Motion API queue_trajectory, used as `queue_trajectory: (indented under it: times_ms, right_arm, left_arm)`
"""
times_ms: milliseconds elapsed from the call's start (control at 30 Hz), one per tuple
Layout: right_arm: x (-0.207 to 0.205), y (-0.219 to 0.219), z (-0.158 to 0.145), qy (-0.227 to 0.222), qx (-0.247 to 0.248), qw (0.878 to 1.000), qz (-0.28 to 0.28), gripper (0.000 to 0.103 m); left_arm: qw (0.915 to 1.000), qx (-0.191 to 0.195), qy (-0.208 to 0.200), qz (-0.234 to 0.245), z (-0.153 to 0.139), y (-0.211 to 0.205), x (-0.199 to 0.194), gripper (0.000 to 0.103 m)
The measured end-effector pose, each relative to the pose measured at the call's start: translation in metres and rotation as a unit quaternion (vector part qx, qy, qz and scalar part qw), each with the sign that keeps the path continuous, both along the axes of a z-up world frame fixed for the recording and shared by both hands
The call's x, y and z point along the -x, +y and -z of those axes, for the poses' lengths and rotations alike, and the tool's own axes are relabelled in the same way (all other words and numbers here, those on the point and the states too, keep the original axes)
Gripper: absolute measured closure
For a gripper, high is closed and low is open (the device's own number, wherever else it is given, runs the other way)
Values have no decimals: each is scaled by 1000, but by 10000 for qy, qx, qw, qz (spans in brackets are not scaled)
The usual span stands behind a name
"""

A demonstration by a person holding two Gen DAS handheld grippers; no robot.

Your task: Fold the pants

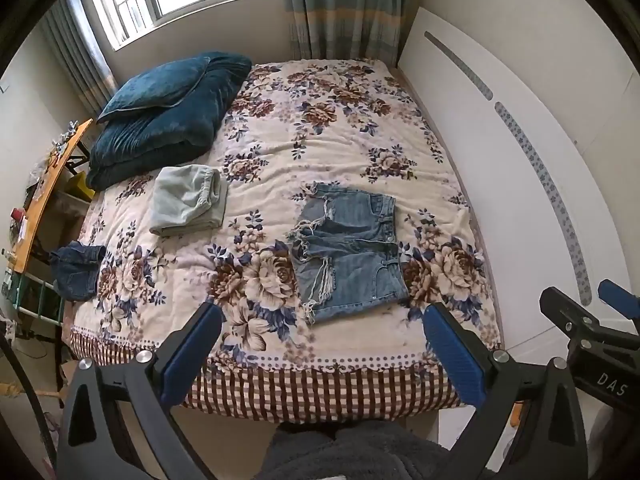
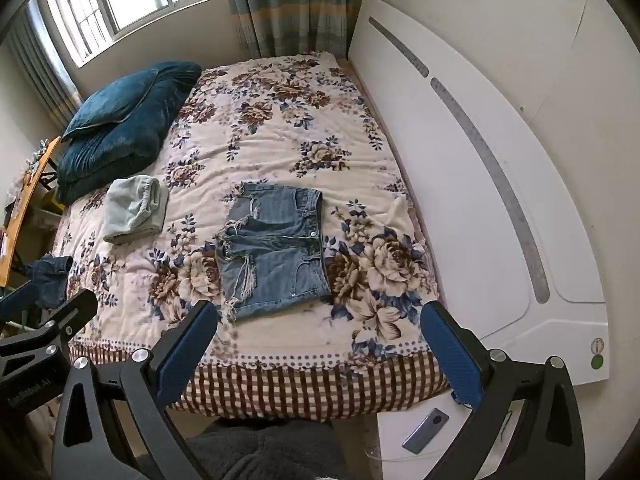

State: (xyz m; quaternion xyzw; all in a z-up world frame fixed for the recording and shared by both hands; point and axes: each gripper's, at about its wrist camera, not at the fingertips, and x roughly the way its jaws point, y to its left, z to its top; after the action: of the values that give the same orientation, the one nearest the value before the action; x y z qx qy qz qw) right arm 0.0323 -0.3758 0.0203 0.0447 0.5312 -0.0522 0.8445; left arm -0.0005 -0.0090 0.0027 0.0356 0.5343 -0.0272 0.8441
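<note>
A pair of frayed blue denim shorts (image 1: 348, 248) lies flat on the floral bed cover (image 1: 304, 148), waistband toward the right; it also shows in the right wrist view (image 2: 274, 246). My left gripper (image 1: 324, 320) is open and empty, held above the bed's near edge, short of the shorts. My right gripper (image 2: 320, 320) is open and empty too, also above the near edge. The right gripper shows at the right edge of the left wrist view (image 1: 592, 312). The left gripper shows at the left edge of the right wrist view (image 2: 44, 312).
A folded pale grey-green garment (image 1: 188, 206) lies left of the shorts. A dark denim garment (image 1: 76, 270) hangs at the bed's left edge. A dark teal pillow and quilt (image 1: 168, 112) sit at the far left. A white headboard (image 1: 520, 160) runs along the right. A nightstand with a phone (image 2: 424, 430) stands near right.
</note>
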Motion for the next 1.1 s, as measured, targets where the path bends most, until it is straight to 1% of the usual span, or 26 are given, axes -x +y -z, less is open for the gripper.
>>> queue_trajectory:
  times_ms: [300, 533, 633, 867, 1100]
  right_arm:
    - [3, -2, -2, -22, -20, 10000, -6, 0]
    - [6, -4, -2, -23, -23, 10000, -12, 0]
    - [7, -4, -1, -36, -23, 10000, -7, 0]
    - [8, -5, -2, -42, -32, 10000, -6, 0]
    - [9, -6, -4, -47, -33, 10000, -2, 0]
  left_arm:
    - [10000, 22, -33, 8, 0, 2, 1, 0]
    - [10000, 22, -48, 13, -5, -3, -1, 0]
    - [10000, 29, -31, 4, -15, -12, -3, 0]
    - [10000, 56, -44, -2, -17, -17, 0, 0]
    - [10000, 77, -51, 11, -16, -14, 3, 0]
